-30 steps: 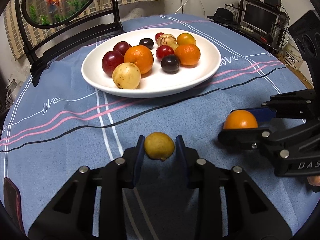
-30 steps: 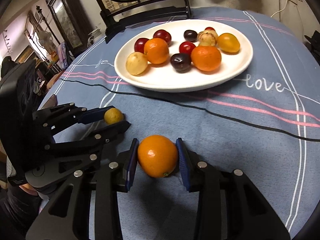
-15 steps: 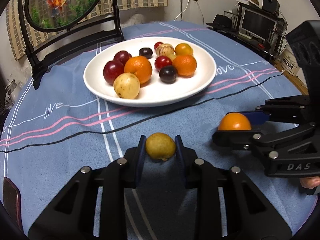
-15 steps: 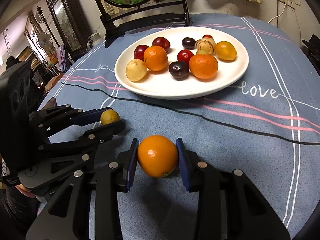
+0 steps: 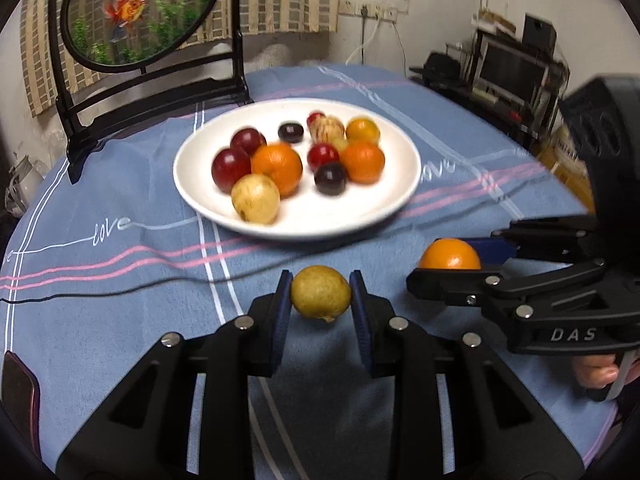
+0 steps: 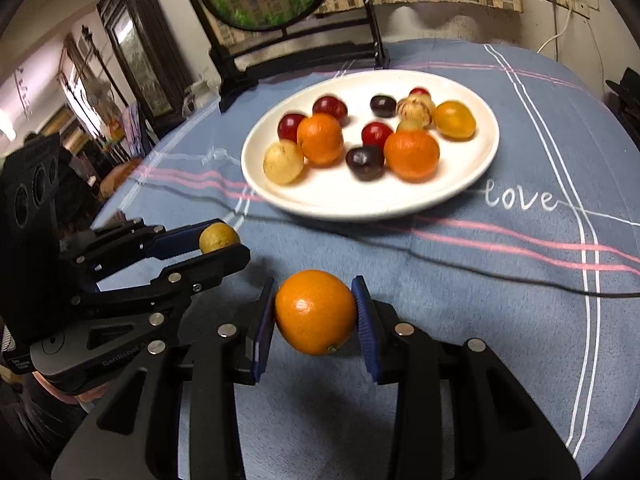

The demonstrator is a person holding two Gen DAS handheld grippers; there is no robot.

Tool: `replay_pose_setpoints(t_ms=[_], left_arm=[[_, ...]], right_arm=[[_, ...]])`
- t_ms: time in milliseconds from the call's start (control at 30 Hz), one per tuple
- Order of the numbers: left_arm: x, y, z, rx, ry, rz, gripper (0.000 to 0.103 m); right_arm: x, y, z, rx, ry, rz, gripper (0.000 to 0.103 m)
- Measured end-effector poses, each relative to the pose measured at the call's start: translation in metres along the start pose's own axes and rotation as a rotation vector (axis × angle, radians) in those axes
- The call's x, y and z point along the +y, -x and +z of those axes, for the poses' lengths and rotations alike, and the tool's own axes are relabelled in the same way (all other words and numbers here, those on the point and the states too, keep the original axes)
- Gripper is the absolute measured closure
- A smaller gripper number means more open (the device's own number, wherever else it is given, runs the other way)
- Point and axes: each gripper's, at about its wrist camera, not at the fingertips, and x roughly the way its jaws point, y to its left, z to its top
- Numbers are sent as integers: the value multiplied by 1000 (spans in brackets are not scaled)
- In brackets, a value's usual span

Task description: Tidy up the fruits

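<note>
My left gripper (image 5: 321,296) is shut on a small yellow-green fruit (image 5: 321,297), which hangs just above the blue tablecloth. To its right, my right gripper (image 5: 448,258) is shut on an orange (image 5: 450,254). In the right wrist view the same orange (image 6: 315,312) sits pinched between the blue pads, lifted off the cloth, and the left gripper (image 6: 218,240) holds the yellow fruit (image 6: 218,238) at the left. Beyond both, a white plate (image 5: 392,204) carries several fruits: oranges, dark red plums, a pale yellow fruit and others.
A black-framed round screen on a stand (image 5: 152,80) stands on the table behind the plate. A black cable (image 6: 480,268) lies across the tablecloth between the grippers and the plate. A dark object (image 5: 18,392) lies at the near left table edge. Shelves with electronics (image 5: 512,76) stand at the far right.
Both grippers have risen with their fruits, which now hang off the cloth; the plate looks farther off. Both grips are unchanged.
</note>
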Motion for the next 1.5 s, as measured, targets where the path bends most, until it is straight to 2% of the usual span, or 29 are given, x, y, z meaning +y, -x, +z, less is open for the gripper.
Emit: replay_pose_setpoints(t_ms=[67,167,333,433,600,633,667,700,733,800,900,1033,1100,1167,1200,1267,1333,1400,1467,1500], left_arm=[[6,3,11,-18,34,-14,74],[13,4,40,-59,64,7,74],[19,-26,88,-60,90,36,74],[22,-60,114,-14,115,39,74],[28,-100,132,39,120,70,73],[31,-104,133,45,131,81,68],[35,-105,134,46,144,93,58],[39,-104,136,42,160,103,35],[44,-95,136,13,182,117,29],[50,-76,134,-24,197,139,24],[57,-49,127,-50,216,181,12],[57,-9,103,-102,198,231,6],[55,4,90,-100,195,254,6],[55,11,80,-93,198,240,6],[54,15,74,-93,199,241,6],[49,21,64,-96,191,258,6],[44,27,54,-95,181,275,6],[39,32,44,-95,172,283,6],[33,41,31,-102,158,275,6],[30,43,24,-103,154,275,6]], right_arm=[[-5,9,13,-52,-19,-6,65],[-13,19,35,-130,-58,-13,65],[-32,23,70,-239,-127,-36,65],[-46,15,84,-260,-164,-48,65],[-65,1,93,-242,-183,-70,65],[-69,-3,95,-234,-184,-74,65],[-71,-6,97,-226,-182,-76,65],[-72,-9,98,-221,-179,-75,65],[-73,-13,101,-213,-172,-74,65],[-73,-19,104,-205,-158,-77,65],[-69,-30,111,-193,-126,-87,65],[-60,-49,114,-163,-78,-109,65],[-56,-57,113,-143,-61,-121,57],[-50,-58,111,-139,-43,-148,47],[-47,-56,109,-139,-29,-163,46],[-37,-48,106,-153,5,-193,33],[-24,-35,98,-182,35,-213,32],[-14,-23,90,-196,70,-235,25],[-2,-7,75,-220,107,-267,4],[3,2,67,-241,119,-266,2]])
